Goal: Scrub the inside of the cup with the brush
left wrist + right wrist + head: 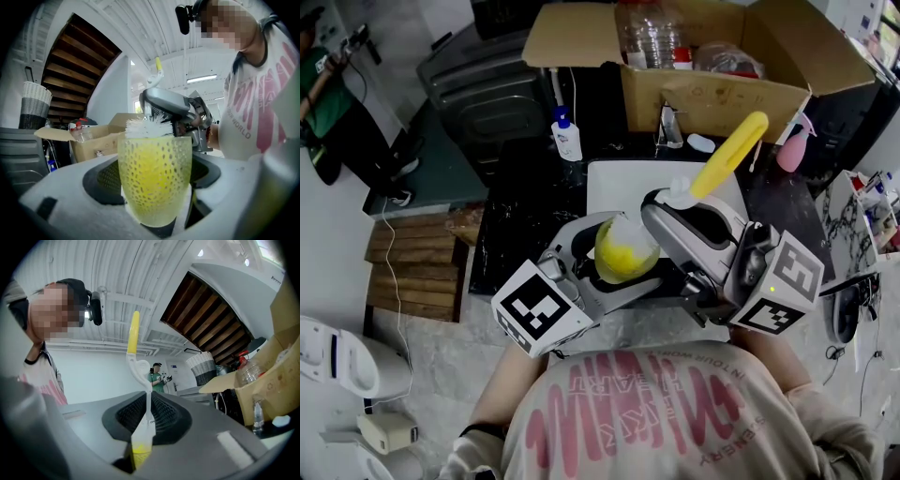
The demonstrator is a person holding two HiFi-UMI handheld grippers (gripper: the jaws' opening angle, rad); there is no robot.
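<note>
A yellow-tinted, dimpled clear cup (623, 249) sits upright between the jaws of my left gripper (615, 274), which is shut on it. The left gripper view shows the cup (154, 178) close up, with white bristles (149, 127) at its rim. My right gripper (673, 212) is shut on the brush's white stem (146, 404), just right of the cup. The yellow handle (727, 155) slants up and to the right, and in the right gripper view the handle (134, 336) points upward. The brush head's depth inside the cup is hidden.
Behind the grippers lies a white board (609, 183) on a black table (525, 211). Further back stand an open cardboard box (712, 94) with plastic bottles (652, 33), a white pump bottle (566, 136) and a pink spray bottle (794, 150). A person in green (323, 103) stands far left.
</note>
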